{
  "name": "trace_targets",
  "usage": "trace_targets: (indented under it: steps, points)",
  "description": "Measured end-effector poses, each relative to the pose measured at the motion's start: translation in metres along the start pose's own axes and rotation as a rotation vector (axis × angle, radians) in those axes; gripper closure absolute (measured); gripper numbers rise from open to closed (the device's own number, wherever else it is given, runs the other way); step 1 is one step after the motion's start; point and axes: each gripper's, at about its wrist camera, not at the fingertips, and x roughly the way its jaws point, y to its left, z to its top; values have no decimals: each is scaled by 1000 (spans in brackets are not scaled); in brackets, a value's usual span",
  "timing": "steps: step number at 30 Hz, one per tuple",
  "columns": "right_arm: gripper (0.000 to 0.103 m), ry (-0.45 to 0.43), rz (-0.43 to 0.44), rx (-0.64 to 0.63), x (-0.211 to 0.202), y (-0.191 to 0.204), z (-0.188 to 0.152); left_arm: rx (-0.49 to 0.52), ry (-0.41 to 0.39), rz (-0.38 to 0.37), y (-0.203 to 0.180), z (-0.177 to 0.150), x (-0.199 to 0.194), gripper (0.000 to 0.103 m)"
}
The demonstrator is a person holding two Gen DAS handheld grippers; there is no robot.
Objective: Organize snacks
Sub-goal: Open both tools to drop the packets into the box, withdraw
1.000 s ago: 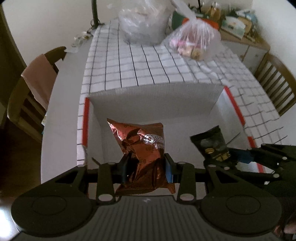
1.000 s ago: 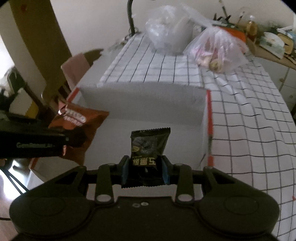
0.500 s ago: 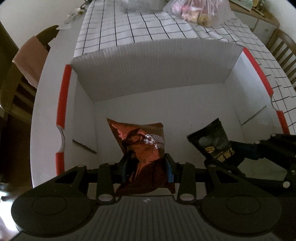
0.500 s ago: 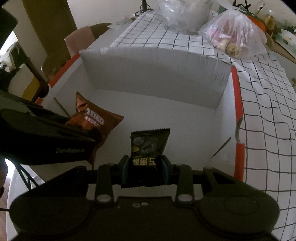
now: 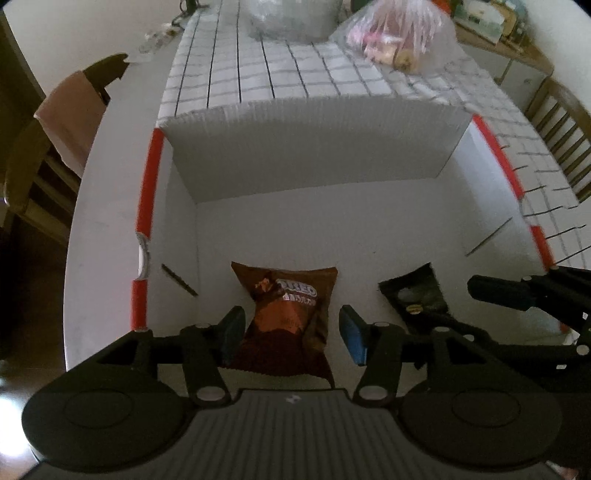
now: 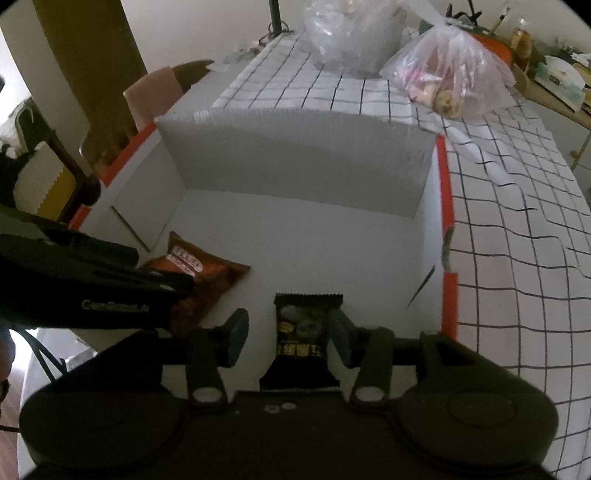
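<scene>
Two grippers, left gripper and right gripper, had just spread their jaws, releasing the Oreo pack and black pack at 6 o'clock in the box; next likely withdraw upward.

Black-gridded white cloth spread over the bench. At the far end, a clear plastic bag, crumpled, and just beside it a second plastic bag with pinkish contents. Dark upright pole behind the clear bag. Wooden chair at the left edge, pink cloth draped on its back. Another slatted wooden chair at the right. Cluttered sideboard beyond.
</scene>
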Motion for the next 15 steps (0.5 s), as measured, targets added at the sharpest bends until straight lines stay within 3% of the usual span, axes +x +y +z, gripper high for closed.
trace_targets:
  steps: [9, 11, 15]
  points:
    - [31, -95, 0, 29, -47, 5, -6, -12, -108, -21, 8, -16, -51, 43]
    - [23, -118, -2, 32, -58, 8, -8, -14, -136, -26, 10, -22, -63, 41]
    - [17, -160, 8, 42, -82, 15, -15, -26, -186, -43, 16, -36, -88, 38]
